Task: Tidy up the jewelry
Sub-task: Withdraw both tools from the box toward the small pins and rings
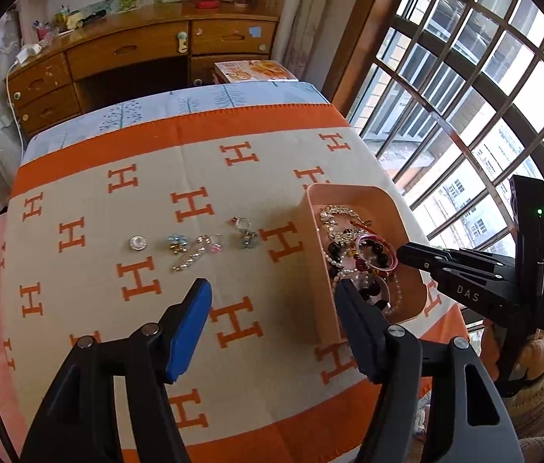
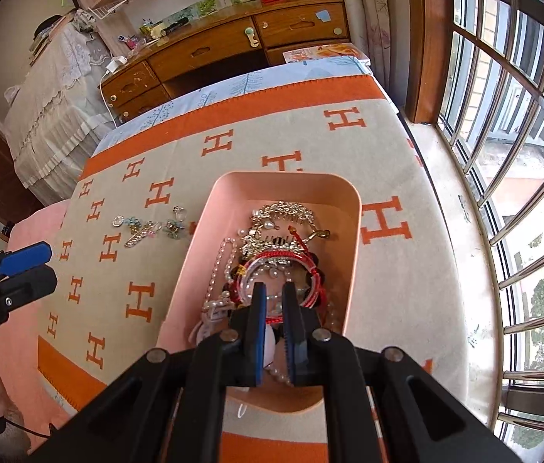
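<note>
Two handheld grippers work above a woven blanket (image 1: pixel 202 177), beige with orange H-shaped motifs and a wide orange border, spread flat over a table.

Left gripper (image 1: pixel 272 308): black rigid linkage arms with round metal pivot pins, each finger faced with a flat blue rubbery pad. Its fingers stand wide apart with nothing between them; bare blanket shows in the gap. One finger overlaps the near wall of the tray in the left wrist view.

Right gripper (image 2: pixel 273 305): same build. Its fingers are drawn almost together, leaving a narrow slot, and a thin red cord bracelet (image 2: pixel 291 258) passes through that slot at the pads. The tips sit over the jewelry heap inside the tray.

Tray (image 2: pixel 283 179): a smooth, matte, salmon-pink rectangular box with rounded corners and upright walls. It holds a tangled pile: round white pearl strands (image 2: pixel 216 266), a silver toothed hair comb (image 2: pixel 283 212) set with sparkling stones, dark glossy beads (image 1: pixel 372 254), and a pink ring-shaped bangle (image 1: pixel 378 237).

Loose pieces lie in a row on the blanket, left of the tray and apart from it: a round silver disc brooch (image 1: pixel 137 243), a pale blue flower-shaped piece (image 1: pixel 176 241), a long silver pin clip (image 1: pixel 191 256), and a small clear-stone charm (image 1: pixel 243 225).

A wooden desk with drawers (image 1: pixel 129 50) stands beyond the table.
</note>
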`<state>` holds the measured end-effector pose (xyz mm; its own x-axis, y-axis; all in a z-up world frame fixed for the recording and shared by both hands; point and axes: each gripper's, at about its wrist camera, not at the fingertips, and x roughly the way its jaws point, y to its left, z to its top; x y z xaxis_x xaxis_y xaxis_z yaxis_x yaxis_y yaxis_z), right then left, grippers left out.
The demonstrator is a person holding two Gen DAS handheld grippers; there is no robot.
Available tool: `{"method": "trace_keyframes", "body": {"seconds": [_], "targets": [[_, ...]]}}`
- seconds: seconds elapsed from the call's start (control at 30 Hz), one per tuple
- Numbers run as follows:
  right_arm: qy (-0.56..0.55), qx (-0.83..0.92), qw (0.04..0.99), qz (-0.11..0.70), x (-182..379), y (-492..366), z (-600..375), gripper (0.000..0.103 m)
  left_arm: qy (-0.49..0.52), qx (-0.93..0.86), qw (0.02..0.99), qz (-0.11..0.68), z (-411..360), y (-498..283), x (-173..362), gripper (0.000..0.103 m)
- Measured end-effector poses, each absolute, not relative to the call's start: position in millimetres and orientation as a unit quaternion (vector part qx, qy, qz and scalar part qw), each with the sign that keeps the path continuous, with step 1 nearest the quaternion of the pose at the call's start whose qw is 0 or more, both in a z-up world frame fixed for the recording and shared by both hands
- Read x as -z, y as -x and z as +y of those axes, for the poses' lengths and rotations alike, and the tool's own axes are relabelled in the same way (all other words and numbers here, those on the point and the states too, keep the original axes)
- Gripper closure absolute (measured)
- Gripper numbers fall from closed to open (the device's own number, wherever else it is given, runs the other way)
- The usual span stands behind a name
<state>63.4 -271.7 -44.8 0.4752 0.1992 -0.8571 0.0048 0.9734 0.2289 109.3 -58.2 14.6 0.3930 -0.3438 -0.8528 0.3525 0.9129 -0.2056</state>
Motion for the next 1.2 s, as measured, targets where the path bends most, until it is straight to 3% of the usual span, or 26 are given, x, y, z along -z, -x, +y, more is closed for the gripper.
{"method": "trace_keyframes", "body": {"seconds": [0.7,0.83,1.2], "targets": [[-0.054,-0.141,0.846,0.512,17.3,-81.1,-180.9,0.094,0.006,0.100,0.857,0.505,51.6,-106.6,-19.9,0.037],[-0.076,-0.148,0.830,0.532,26.8,-102.2,-172.2,0.073,0.014,0.095,0.855,0.509,57.6,-118.5,-10.4,0.037],[-0.152,-0.103,0.788,0.587,82.2,-170.8,-164.4,0.072,-0.036,0.134,0.847,0.514,32.7,-163.0,35.8,0.037]]}}
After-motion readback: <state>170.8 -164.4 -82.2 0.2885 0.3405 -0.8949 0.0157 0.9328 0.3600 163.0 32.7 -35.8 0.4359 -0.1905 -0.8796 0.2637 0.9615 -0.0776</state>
